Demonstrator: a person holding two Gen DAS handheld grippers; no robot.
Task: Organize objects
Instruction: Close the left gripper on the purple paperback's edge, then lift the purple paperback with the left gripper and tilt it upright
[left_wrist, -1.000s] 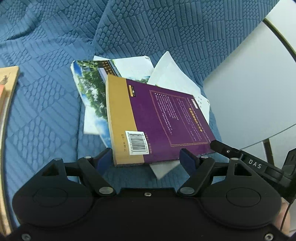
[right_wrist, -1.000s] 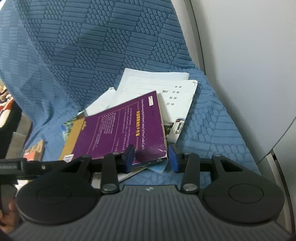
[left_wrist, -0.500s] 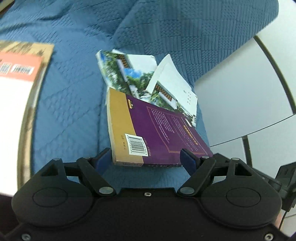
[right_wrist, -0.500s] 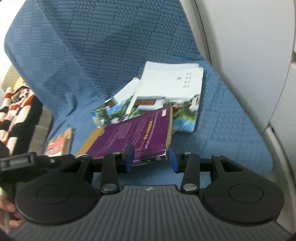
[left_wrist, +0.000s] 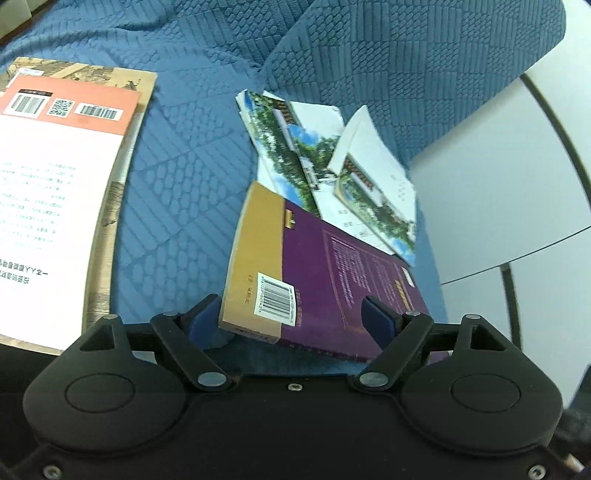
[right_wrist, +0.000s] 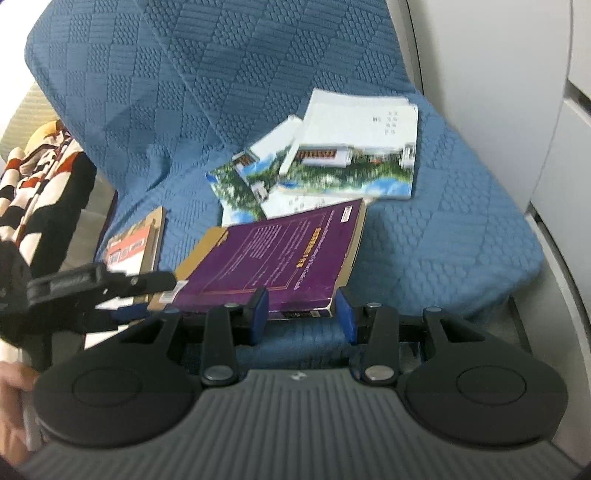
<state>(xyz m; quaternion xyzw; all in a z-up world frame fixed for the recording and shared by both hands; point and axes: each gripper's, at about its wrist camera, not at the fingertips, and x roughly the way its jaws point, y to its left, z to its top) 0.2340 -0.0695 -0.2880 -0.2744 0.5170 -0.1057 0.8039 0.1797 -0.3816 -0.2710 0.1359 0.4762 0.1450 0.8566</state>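
Observation:
A purple and tan book (left_wrist: 325, 280) is held above the blue sofa seat; it also shows in the right wrist view (right_wrist: 280, 254). My left gripper (left_wrist: 291, 317) spans its barcode end, both pads at its edges. My right gripper (right_wrist: 300, 308) grips its spine end. Several booklets with landscape photos (left_wrist: 317, 155) lie on the seat behind it, also in the right wrist view (right_wrist: 332, 162). A stack of larger books with an orange and white cover (left_wrist: 48, 184) lies to the left; the right wrist view shows it too (right_wrist: 136, 247).
The blue quilted sofa cover (left_wrist: 192, 192) spans seat and backrest. A white armrest and wall (left_wrist: 498, 192) stand at the right. A striped red, white and black cloth (right_wrist: 37, 177) lies at the far left. The left gripper's body (right_wrist: 74, 291) shows in the right wrist view.
The purple book has come up off the booklets and moved toward me and to the left, carried by both grippers. The booklets are uncovered and the orange and white stack has come into view.

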